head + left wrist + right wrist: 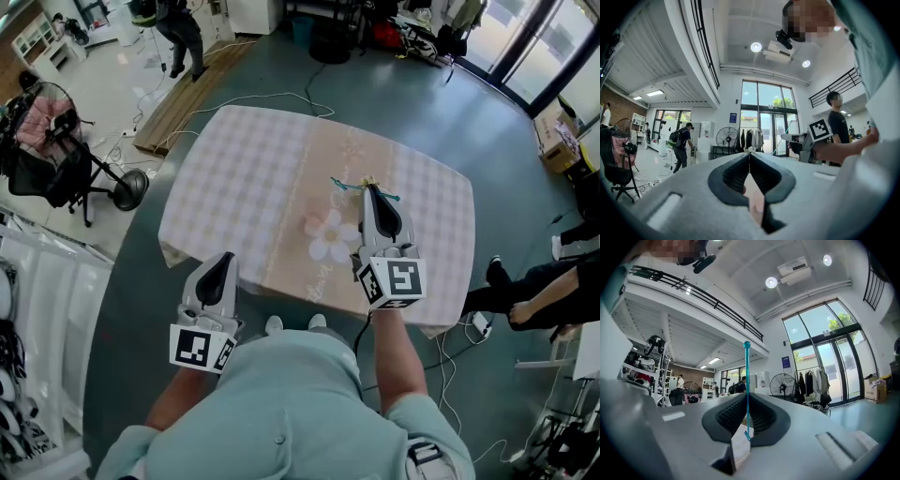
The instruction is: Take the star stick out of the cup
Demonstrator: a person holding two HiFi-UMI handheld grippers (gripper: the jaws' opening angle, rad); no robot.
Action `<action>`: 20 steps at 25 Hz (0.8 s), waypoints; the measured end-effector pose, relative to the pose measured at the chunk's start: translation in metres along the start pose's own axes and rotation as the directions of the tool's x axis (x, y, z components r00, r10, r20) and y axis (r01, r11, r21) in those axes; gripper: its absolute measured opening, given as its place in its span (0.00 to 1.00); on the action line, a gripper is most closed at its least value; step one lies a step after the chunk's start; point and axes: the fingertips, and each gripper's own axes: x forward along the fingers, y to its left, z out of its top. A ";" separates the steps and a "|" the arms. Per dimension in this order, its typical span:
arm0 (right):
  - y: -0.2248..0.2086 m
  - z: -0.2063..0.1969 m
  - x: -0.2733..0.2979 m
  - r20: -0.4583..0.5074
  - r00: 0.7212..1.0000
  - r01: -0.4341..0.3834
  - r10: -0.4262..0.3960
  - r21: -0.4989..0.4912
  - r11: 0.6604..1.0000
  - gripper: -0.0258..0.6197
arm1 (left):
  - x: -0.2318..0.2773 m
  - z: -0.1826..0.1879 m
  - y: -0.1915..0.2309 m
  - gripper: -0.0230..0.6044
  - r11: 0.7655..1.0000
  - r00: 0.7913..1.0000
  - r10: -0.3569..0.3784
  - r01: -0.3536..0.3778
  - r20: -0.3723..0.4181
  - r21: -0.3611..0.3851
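One pair — the right tongs (370, 189) — hangs above the bench (253, 169) centre in head view, carrying the star stick (345, 184); no cup shows. Left gripper view: left tongs (749, 157) clenched, empty. Right gripper view: stick pinched; removal seems done, so lay it down next.

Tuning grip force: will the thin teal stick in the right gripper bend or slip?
The stick looks very thin, so probably light and slightly bendy. It stands straight above the right gripper, so it is likely stiff enough to hold shape. Being narrow, it might pivot in the grip.
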 end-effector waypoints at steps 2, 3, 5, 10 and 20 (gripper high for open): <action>0.001 0.000 0.000 -0.002 1.000 -0.002 0.002 -0.004 1.000 0.06 | 0.000 0.000 0.001 0.05 1.000 1.000 0.000 0.000 0.001 0.001; 0.002 0.000 0.000 -0.003 1.000 -0.003 0.003 -0.006 1.000 0.06 | -0.001 0.000 0.001 0.05 1.000 1.000 0.000 0.000 0.001 0.001; 0.003 0.000 -0.001 -0.004 1.000 -0.004 0.004 -0.007 1.000 0.06 | -0.001 -0.001 0.000 0.05 1.000 1.000 -0.001 0.001 0.003 0.001; 0.002 0.000 -0.002 0.000 1.000 -0.001 0.001 -0.008 1.000 0.06 | -0.001 -0.001 -0.001 0.05 1.000 1.000 -0.003 0.003 0.003 0.001; 0.004 -0.001 0.000 -0.012 1.000 -0.010 0.010 -0.026 1.000 0.06 | 0.001 -0.002 0.000 0.05 1.000 1.000 -0.001 0.001 0.005 -0.002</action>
